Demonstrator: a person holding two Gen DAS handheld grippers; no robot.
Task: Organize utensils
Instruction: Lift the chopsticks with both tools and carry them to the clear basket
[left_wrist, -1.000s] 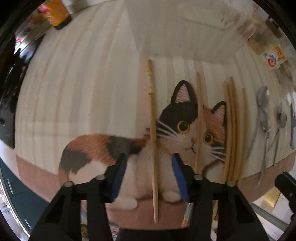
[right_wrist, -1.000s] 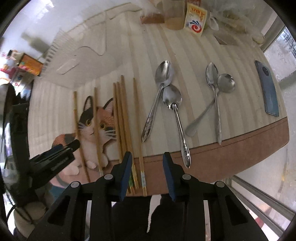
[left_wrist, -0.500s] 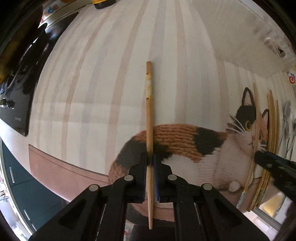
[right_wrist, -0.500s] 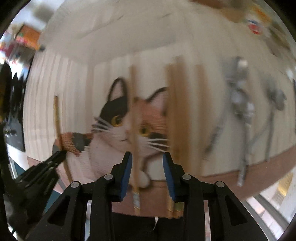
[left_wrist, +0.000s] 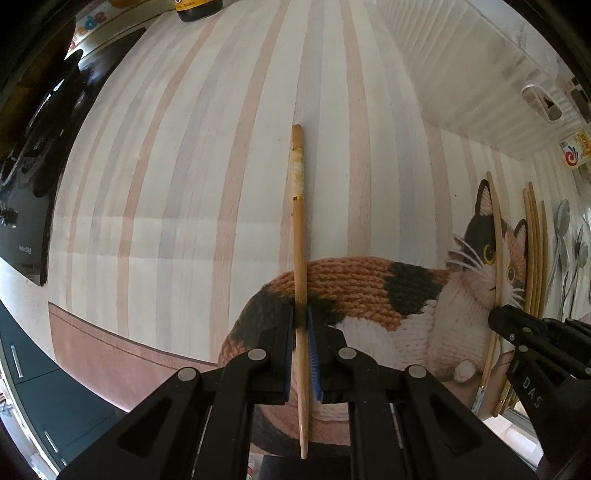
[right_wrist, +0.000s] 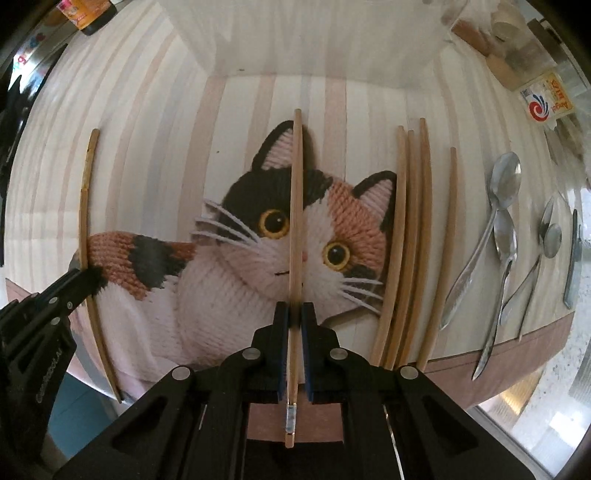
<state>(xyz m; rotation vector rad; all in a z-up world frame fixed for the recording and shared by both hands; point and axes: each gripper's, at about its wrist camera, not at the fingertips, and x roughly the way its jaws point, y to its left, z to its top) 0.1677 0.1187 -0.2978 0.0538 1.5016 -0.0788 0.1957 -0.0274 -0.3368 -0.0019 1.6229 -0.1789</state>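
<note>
My left gripper (left_wrist: 302, 317) points down and is shut on a wooden chopstick (left_wrist: 298, 229) with a pale band near its far end, over the tail of the cat-print mat (left_wrist: 369, 280). The right gripper (right_wrist: 294, 314) is closing its jaws on a second chopstick (right_wrist: 296, 203), which lies across the cat's face; its pads press on it. In the right wrist view the left gripper (right_wrist: 85, 277) shows at the left edge with its chopstick (right_wrist: 84, 206). Several more chopsticks (right_wrist: 410, 240) lie right of the cat, and several metal spoons (right_wrist: 502, 221) lie further right.
A black cooktop (left_wrist: 22, 166) borders the striped table on the left. A dark bottle (left_wrist: 195, 9) stands at the back. A printed packet (right_wrist: 546, 103) and jars sit at the back right. A dark flat phone (right_wrist: 572, 258) lies by the spoons near the right edge.
The left gripper shut on the banded chopstick and carried it left, off the cat's face. The right gripper came left and down over the cat and closed on the other chopstick.
</note>
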